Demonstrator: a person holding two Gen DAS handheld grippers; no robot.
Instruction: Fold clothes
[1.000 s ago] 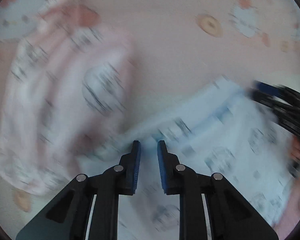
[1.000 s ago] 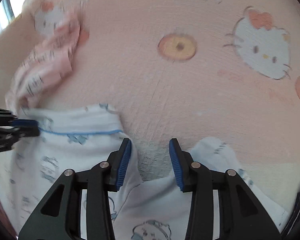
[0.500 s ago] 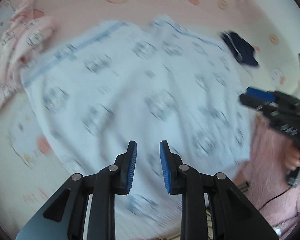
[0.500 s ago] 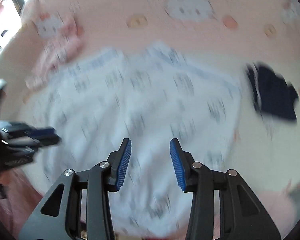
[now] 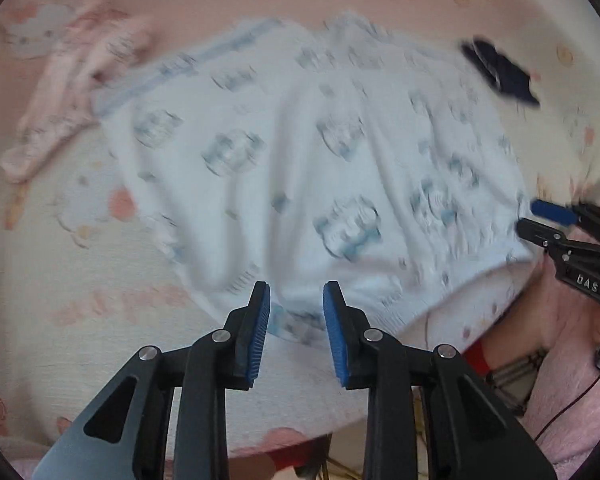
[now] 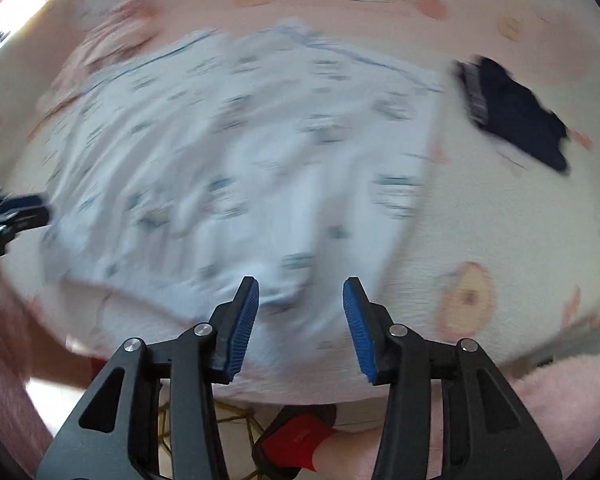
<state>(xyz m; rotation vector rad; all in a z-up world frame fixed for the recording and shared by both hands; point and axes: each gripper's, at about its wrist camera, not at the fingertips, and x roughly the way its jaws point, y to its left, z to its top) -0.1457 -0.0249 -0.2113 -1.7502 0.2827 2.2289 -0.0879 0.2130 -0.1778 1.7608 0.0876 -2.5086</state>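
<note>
A light blue printed garment [image 5: 300, 168] lies spread flat on the pink cartoon-print bed cover [image 5: 80, 260]; it also shows in the right wrist view [image 6: 240, 168]. My left gripper [image 5: 296, 308] is open and empty, just above the garment's near hem. My right gripper [image 6: 300, 304] is open and empty over the near hem at the garment's right side. The right gripper also shows at the right edge of the left wrist view [image 5: 540, 220], and the left gripper at the left edge of the right wrist view [image 6: 24, 212]. Both views are blurred.
A pink printed garment [image 5: 68, 100] lies crumpled at the far left of the bed. A small dark navy garment [image 6: 516, 112] lies at the far right. The bed's near edge [image 6: 300, 396] is just below the grippers, with the floor and a red slipper [image 6: 296, 436] beneath.
Both grippers pulled back from the garment's far collar end to its near hem. The blue garment now lies fully spread out in view.
</note>
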